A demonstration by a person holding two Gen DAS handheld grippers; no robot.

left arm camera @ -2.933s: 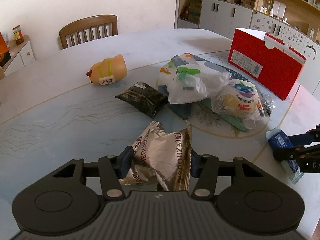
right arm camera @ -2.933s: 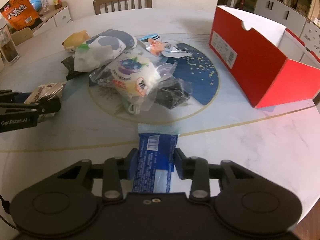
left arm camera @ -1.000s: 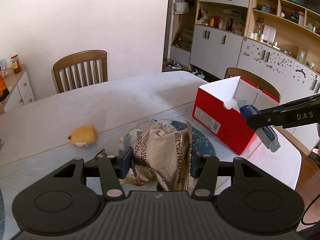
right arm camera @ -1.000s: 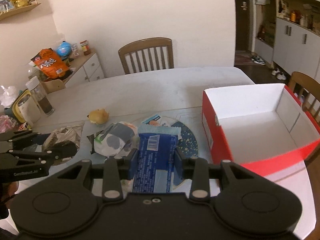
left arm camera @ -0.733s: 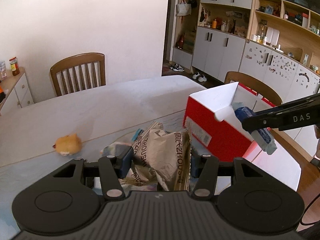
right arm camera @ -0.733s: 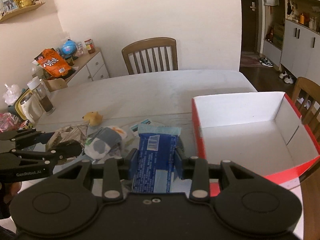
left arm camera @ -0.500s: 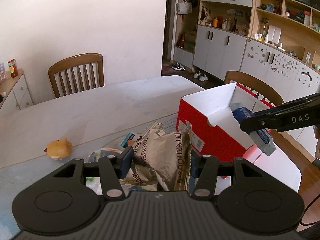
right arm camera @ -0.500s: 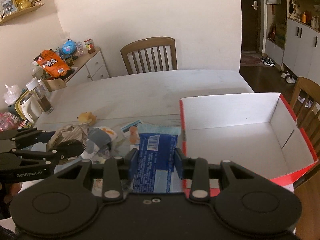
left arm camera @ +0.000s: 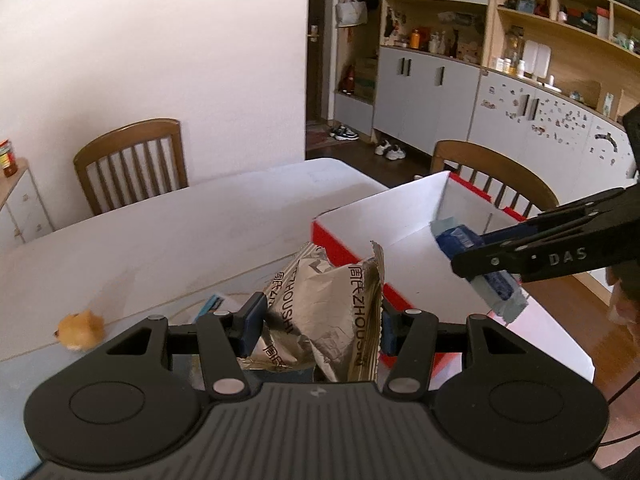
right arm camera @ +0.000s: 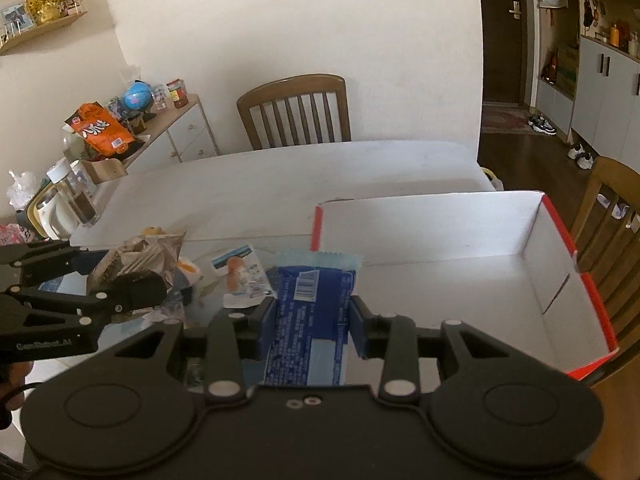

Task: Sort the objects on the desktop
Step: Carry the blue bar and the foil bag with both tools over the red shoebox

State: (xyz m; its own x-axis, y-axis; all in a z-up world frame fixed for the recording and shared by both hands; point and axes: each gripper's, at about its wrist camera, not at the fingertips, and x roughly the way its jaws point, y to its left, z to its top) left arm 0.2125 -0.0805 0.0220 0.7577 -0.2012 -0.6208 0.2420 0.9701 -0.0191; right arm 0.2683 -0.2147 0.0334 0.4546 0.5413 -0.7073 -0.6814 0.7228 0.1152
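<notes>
My left gripper (left arm camera: 320,322) is shut on a crumpled silver snack bag (left arm camera: 328,312) and holds it in the air just left of the open red box (left arm camera: 352,256). My right gripper (right arm camera: 312,326) is shut on a blue wrapped packet (right arm camera: 310,324), held over the box's near left corner. The box (right arm camera: 440,232) is white inside and looks empty. The right gripper with the blue packet (left arm camera: 480,268) also shows in the left wrist view, above the box. The left gripper and silver bag (right arm camera: 136,258) show at the left of the right wrist view.
Loose packets (right arm camera: 240,276) lie on the table (right arm camera: 260,184) left of the box. A yellow plush toy (left arm camera: 80,330) sits further left. Wooden chairs (right arm camera: 296,110) stand behind the table and right of the box (left arm camera: 492,172). A sideboard (right arm camera: 120,136) holds jars and snacks.
Both grippers have lifted their packets off the table and carried them to the red box. The right gripper now hangs over the box's open top.
</notes>
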